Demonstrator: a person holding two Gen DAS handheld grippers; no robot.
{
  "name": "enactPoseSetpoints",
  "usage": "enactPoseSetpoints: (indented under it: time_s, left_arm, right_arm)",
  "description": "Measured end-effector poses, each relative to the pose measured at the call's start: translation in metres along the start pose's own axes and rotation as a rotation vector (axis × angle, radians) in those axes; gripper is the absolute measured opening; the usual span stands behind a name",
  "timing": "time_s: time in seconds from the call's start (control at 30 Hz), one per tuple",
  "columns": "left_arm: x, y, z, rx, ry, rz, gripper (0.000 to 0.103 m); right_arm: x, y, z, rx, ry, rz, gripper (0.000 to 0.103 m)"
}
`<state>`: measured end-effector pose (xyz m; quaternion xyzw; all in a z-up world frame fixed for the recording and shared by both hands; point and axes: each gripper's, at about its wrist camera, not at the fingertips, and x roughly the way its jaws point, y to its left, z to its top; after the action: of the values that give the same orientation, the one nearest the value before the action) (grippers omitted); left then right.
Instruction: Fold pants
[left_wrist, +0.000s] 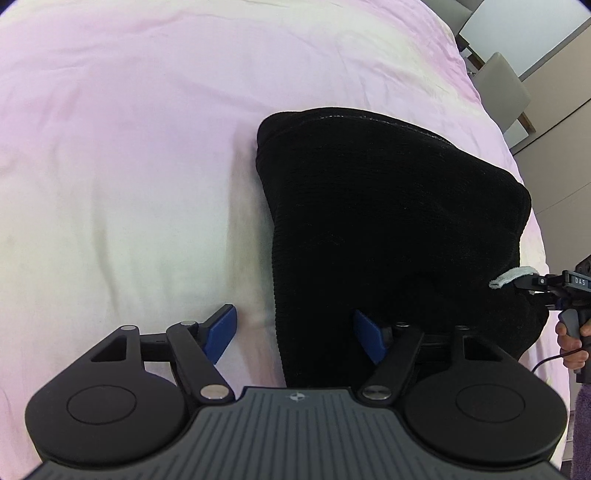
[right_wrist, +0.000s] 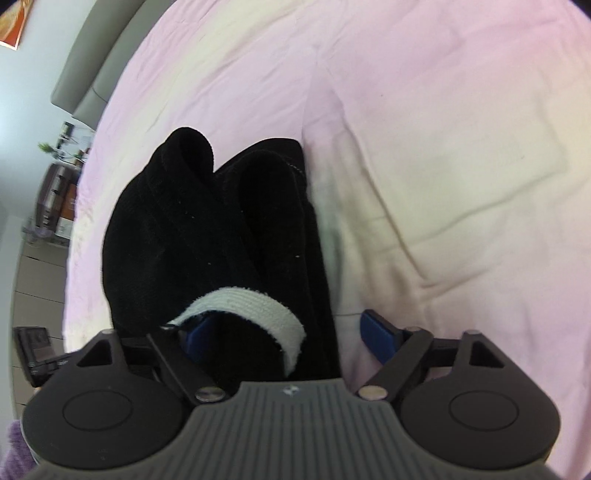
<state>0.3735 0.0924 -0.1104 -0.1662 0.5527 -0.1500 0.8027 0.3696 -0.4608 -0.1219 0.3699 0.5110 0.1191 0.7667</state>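
Note:
Black ribbed pants (left_wrist: 388, 221) lie bunched in a folded heap on a pink and cream bedsheet (left_wrist: 129, 147). My left gripper (left_wrist: 295, 334) is open just above the sheet. Its left pad is over bare sheet and its right pad over the pants' near left edge, pressing on nothing. In the right wrist view the pants (right_wrist: 192, 229) end in a white ribbed band (right_wrist: 240, 304) that drapes over the left finger of my right gripper (right_wrist: 290, 338). That gripper is open, with its right pad clear over the sheet (right_wrist: 443, 166). The right gripper (left_wrist: 535, 284) also shows at the left wrist view's right edge, held by a hand (left_wrist: 572, 343).
The bed's edge runs down the right of the left wrist view, with grey chairs (left_wrist: 506, 92) beyond it. In the right wrist view a grey headboard (right_wrist: 92, 48) and a cluttered shelf (right_wrist: 59, 192) stand past the bed's left edge. Wide bare sheet lies around the pants.

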Motion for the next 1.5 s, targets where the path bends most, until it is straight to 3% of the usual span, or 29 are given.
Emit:
enactPoseSetpoints:
  time_s: [0.03, 0.13, 0.2, 0.3, 0.5, 0.67, 1.0, 1.27, 1.5]
  left_arm:
    - [0.001, -0.001, 0.0, 0.006, 0.003, -0.002, 0.073]
    - [0.005, -0.003, 0.003, -0.031, 0.017, -0.029, 0.051]
    - [0.007, -0.01, 0.004, -0.015, 0.016, -0.002, 0.049]
    - [0.004, -0.021, 0.002, 0.011, 0.005, 0.029, 0.04]
    - [-0.005, -0.051, -0.004, 0.102, -0.059, 0.125, 0.023]
    - [-0.022, -0.062, -0.005, 0.106, -0.088, 0.143, 0.02]
    - [-0.089, -0.082, -0.014, 0.167, -0.131, 0.162, 0.019]
    - [-0.184, -0.067, -0.036, 0.225, -0.207, 0.239, 0.019]
    - [-0.27, -0.025, -0.066, 0.226, -0.242, 0.356, 0.019]
  right_arm:
    - [0.001, -0.003, 0.0, 0.018, 0.005, 0.032, 0.066]
    - [0.008, -0.007, -0.001, 0.041, 0.004, 0.079, 0.064]
    - [0.012, -0.01, -0.004, 0.053, 0.007, 0.096, 0.065]
    - [0.013, 0.0, -0.008, 0.018, -0.007, 0.064, 0.064]
    - [0.0, 0.026, -0.018, -0.062, -0.062, -0.009, 0.052]
    - [-0.017, 0.05, -0.024, -0.117, -0.114, -0.061, 0.046]
    - [-0.067, 0.114, -0.056, -0.182, -0.152, -0.056, 0.04]
    - [-0.089, 0.191, -0.101, -0.233, -0.181, 0.025, 0.04]
    - [-0.068, 0.277, -0.15, -0.292, -0.161, 0.138, 0.04]
